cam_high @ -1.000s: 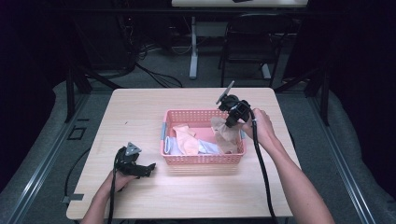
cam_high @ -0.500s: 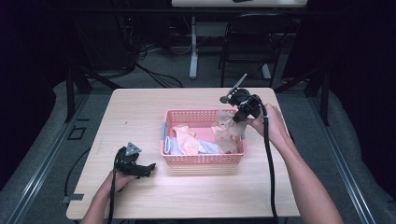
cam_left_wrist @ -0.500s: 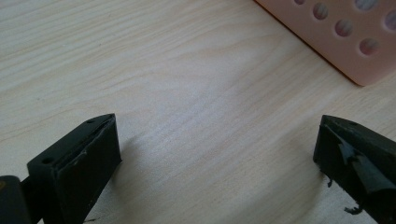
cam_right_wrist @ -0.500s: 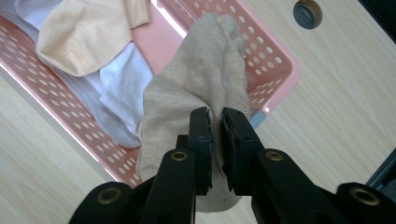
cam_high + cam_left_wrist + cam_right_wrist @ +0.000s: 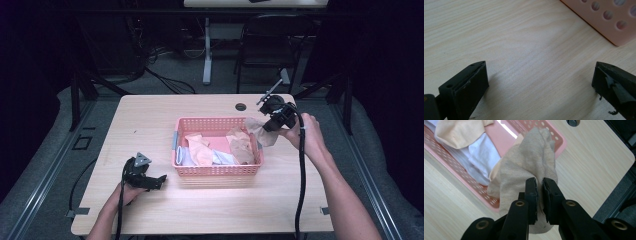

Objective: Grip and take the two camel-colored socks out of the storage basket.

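A pink perforated basket (image 5: 218, 170) stands mid-table and holds peach, tan and white cloths (image 5: 202, 150). My right gripper (image 5: 270, 122) hangs above the basket's right rim, shut on a beige cloth (image 5: 260, 134) that dangles over the rim. In the right gripper view the jaws pinch that beige cloth (image 5: 524, 167) between them, with the basket (image 5: 461, 176) and its white cloth (image 5: 482, 155) below. My left gripper (image 5: 159, 181) rests on the table left of the basket, jaws wide open with bare wood between them. One basket corner (image 5: 610, 22) lies beyond its jaws.
A round cable hole (image 5: 241, 106) sits in the tabletop behind the basket. Cables trail from both grippers toward the near edge. A dark chair (image 5: 270, 47) and a table leg (image 5: 207, 50) stand beyond the far edge. Bare wood (image 5: 145, 125) lies left of the basket.
My right gripper has carried the beige cloth up and rightward, from over the basket's right part to past its right rim. The left gripper has stayed put.
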`<state>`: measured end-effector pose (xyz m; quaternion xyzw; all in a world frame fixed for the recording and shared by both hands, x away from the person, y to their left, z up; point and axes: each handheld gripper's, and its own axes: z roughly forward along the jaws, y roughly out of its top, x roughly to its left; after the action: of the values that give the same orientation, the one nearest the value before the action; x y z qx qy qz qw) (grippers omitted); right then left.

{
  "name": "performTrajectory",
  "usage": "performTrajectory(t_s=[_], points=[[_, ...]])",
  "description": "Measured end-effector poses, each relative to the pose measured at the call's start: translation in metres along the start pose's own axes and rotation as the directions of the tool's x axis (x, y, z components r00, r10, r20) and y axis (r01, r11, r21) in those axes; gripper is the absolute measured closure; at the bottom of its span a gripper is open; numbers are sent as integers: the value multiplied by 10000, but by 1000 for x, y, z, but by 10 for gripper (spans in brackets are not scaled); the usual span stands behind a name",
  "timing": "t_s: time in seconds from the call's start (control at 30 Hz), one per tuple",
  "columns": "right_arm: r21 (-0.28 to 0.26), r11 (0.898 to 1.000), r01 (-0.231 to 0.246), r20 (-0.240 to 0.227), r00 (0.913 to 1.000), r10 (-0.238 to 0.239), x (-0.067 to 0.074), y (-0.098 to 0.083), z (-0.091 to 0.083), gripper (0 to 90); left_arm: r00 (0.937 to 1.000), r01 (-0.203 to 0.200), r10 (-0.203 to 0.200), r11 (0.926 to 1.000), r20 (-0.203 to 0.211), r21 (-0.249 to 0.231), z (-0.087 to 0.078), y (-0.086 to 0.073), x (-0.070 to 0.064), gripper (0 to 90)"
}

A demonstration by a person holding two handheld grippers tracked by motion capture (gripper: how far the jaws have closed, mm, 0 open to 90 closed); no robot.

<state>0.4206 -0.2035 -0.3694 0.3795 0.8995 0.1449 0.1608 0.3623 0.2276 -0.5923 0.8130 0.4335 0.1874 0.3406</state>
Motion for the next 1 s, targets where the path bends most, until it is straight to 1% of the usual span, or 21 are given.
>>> performTrajectory(t_s=[0.07,0.13,0.17,0.2,0.23,0.27,0.3,0.37,0.4,0.43,0.6,0.63,0.67,0.7,0.73,0.8,0.83,0.87,0.93,0.97,1.0], points=[[-38,9999,-138,87,9999,139,-4,-6,-3,823,10000,2,-2,10000,0,2,0,0,0,3],[-40,9997,-260,54,9996,260,-8,-12,-5,822,10000,-2,2,10000,0,2,0,0,0,3],[-40,9997,-260,54,9996,260,-8,-12,-5,822,10000,-2,2,10000,0,2,0,0,0,3],[-15,9991,-413,122,9991,414,-12,-18,-6,822,10000,-1,1,10000,1,0,0,0,0,3],[-15,9991,-413,122,9991,414,-12,-18,-6,822,10000,-1,1,10000,1,0,0,0,0,3],[1,9984,-567,172,9982,567,-16,-24,-7,823,10000,3,-3,10000,-3,-1,0,0,0,3],[1,9984,-567,172,9982,567,-16,-24,-7,823,10000,3,-3,10000,-3,-1,0,0,0,3],[3,9968,-802,210,9966,802,-23,-35,-7,823,10000,-1,1,10000,-3,0,0,0,0,3],[3,9968,-802,210,9966,802,-23,-35,-7,823,10000,-1,1,10000,-3,0,0,0,0,3],[-23,9953,-963,232,9951,963,-28,-41,-7,822,10000,5,-5,10000,-1,-3,0,0,0,3],[-101,9898,-1418,266,9895,1420,-37,-57,-6,822,10000,7,-7,10000,3,-6,0,0,0,3],[-101,9898,-1418,266,9895,1420,-37,-57,-6,822,10000,7,-7,10000,3,-6,0,0,0,3],[-167,9865,-1630,230,9863,1634,-41,-64,-6,823,10000,-14,14,10000,28,49,0,0,0,3],[-167,9865,-1630,230,9863,1634,-41,-64,-6,823,10000,-14,14,10000,28,49,0,0,0,3],[-317,9811,-1907,110,9815,1912,-45,-71,-4,823,10000,-13,13,10000,32,51,0,0,0,3],[-359,9769,-2108,106,9774,2113,-49,-78,0,823,10000,-3,3,10000,12,26,0,0,0,3],[-359,9769,-2108,106,9774,2113,-49,-78,0,823,10000,-3,3,10000,12,26,0,0,0,3],[-399,9716,-2334,107,9722,2340,-53,-85,3,823,10000,4,-4,10000,-1,-1,0,0,0,3],[-490,9647,-2588,26,9658,2592,-57,-91,7,823,10000,-21,21,10000,0,16,0,0,0,3],[-265,9663,-2562,56,9666,2564,-58,-92,10,823,10000,-21,21,10000,0,16,0,0,0,3],[-221,9640,-2650,149,9640,2654,-59,-94,12,823,10000,-18,18,10000,5,12,0,0,0,3]])
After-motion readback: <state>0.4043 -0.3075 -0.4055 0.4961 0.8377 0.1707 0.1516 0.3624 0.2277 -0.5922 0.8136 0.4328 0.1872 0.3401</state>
